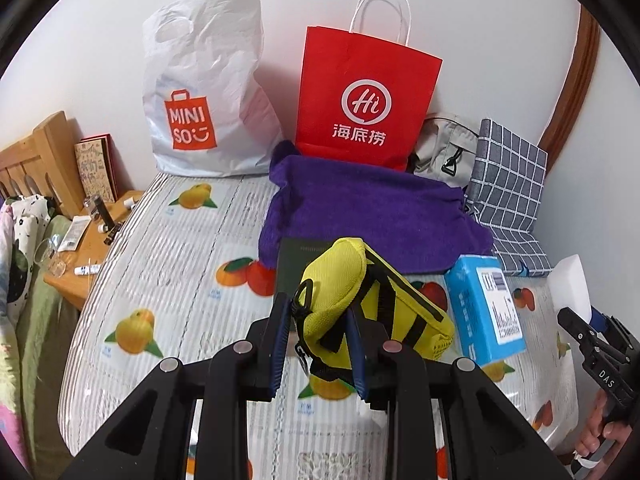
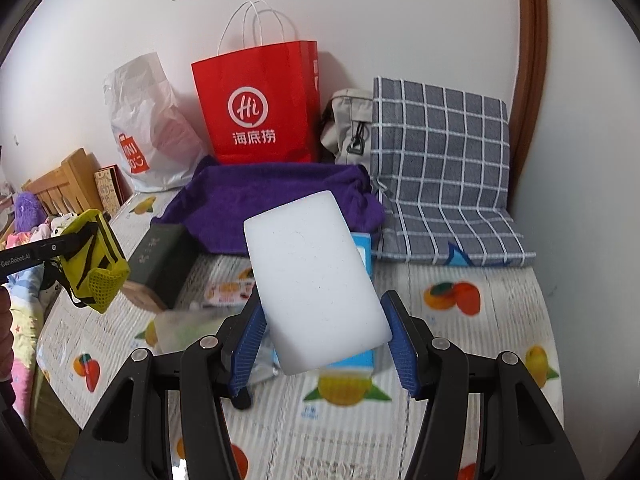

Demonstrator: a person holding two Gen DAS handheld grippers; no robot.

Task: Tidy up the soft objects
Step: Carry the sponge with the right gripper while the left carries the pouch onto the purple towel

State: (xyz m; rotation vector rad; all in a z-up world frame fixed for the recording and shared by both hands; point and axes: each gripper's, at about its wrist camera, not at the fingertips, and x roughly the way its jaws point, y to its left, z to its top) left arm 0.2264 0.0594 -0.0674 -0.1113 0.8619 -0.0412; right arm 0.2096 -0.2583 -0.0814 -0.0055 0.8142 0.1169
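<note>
My left gripper [image 1: 318, 340] is shut on a yellow mesh pouch [image 1: 344, 284] with black straps and holds it above the table; the pouch also shows at the left in the right wrist view [image 2: 94, 260]. My right gripper [image 2: 324, 340] is shut on a white sponge block [image 2: 316, 280], held up over the table; it shows at the right edge in the left wrist view [image 1: 570, 286]. A purple towel [image 1: 372, 212] lies spread behind them. A grey checked cushion [image 2: 436, 168] leans at the back right.
A red paper bag [image 1: 364, 92] and a white Miniso plastic bag [image 1: 200, 96] stand against the wall, with a beige bag [image 1: 444, 148] beside them. A blue box [image 1: 486, 312] and a dark book [image 2: 164, 260] lie on the fruit-print tablecloth [image 1: 168, 272]. A wooden nightstand [image 1: 88, 248] is left.
</note>
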